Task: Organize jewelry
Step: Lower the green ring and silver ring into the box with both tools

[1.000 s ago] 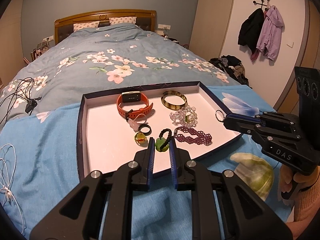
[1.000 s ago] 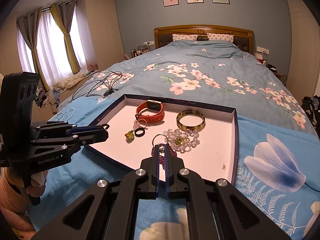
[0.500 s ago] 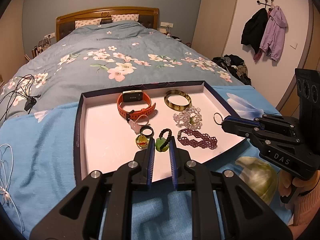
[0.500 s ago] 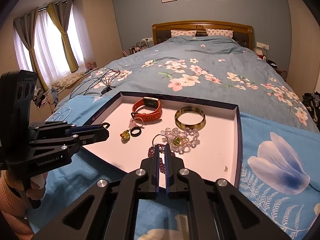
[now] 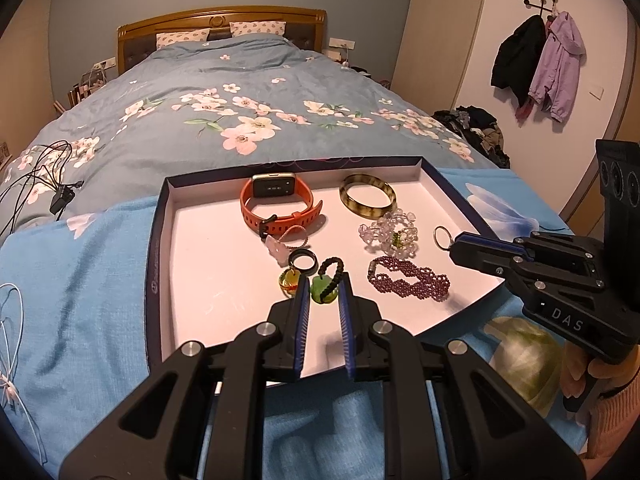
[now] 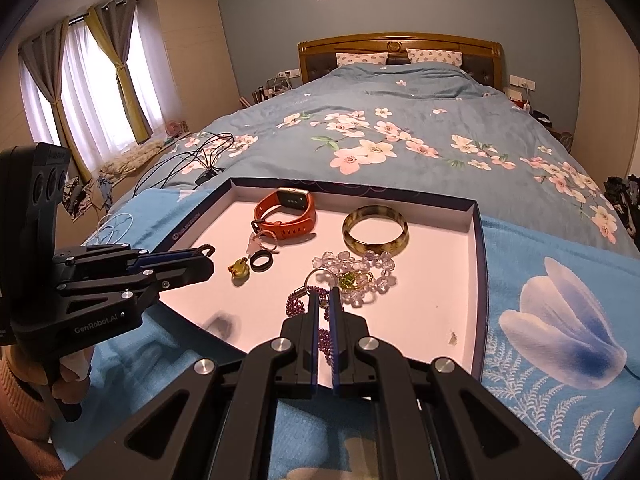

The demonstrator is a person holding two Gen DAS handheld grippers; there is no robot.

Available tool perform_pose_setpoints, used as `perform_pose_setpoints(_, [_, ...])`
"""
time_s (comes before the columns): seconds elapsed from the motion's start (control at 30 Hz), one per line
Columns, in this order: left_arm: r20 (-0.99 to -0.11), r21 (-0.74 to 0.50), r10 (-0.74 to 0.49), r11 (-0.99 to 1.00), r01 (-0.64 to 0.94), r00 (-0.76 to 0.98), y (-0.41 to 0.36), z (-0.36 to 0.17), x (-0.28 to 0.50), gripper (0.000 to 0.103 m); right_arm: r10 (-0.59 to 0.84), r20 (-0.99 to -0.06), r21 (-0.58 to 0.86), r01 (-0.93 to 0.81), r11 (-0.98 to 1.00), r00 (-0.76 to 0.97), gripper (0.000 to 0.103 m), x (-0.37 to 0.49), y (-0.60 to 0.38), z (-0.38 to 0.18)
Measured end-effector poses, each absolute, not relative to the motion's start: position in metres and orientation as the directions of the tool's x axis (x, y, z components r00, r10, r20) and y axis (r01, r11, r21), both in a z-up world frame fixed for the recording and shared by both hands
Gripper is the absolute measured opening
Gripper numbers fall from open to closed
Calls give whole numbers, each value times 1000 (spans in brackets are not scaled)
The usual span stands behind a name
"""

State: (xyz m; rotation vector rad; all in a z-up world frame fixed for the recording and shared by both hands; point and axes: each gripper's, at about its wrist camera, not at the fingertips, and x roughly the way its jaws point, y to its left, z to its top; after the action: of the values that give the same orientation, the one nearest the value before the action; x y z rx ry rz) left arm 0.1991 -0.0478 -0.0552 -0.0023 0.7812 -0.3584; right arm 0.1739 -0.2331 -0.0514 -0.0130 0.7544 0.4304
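A dark-rimmed tray (image 5: pixel 157 240) with a pale floor lies on the bed. My left gripper (image 5: pixel 324 280) hangs over the tray's near part, shut on a green pendant (image 5: pixel 319 291) with a black cord loop. My right gripper (image 6: pixel 325 294) is shut on a thin silver ring (image 6: pixel 308 280) above the purple bead bracelet (image 6: pixel 296 304). In the tray lie an orange watch (image 5: pixel 276 200), a mottled bangle (image 5: pixel 368 198), a clear bead bracelet (image 5: pixel 388 234), a black ring (image 5: pixel 303 259), a yellow pendant (image 5: pixel 289 280) and a pink crystal charm (image 5: pixel 278 247).
The tray rests on a light blue flowered cloth (image 6: pixel 560 320) over a blue floral duvet (image 5: pixel 240 112). Black cables (image 5: pixel 44 176) lie at the left, white cord (image 5: pixel 10 352) nearer. A hand (image 5: pixel 608 396) grips the right tool. Coats hang on the right wall.
Both grippers keep their grips on the pendant and the ring. The views have drifted only slightly; nothing in the tray has moved.
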Motion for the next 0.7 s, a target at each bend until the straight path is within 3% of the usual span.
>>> perform_pose_setpoints(0.7, [-711,-125,-290,949,290,641,-50,-67,212,15,349,-697,126,-373,919,627,3,186,-228,-61])
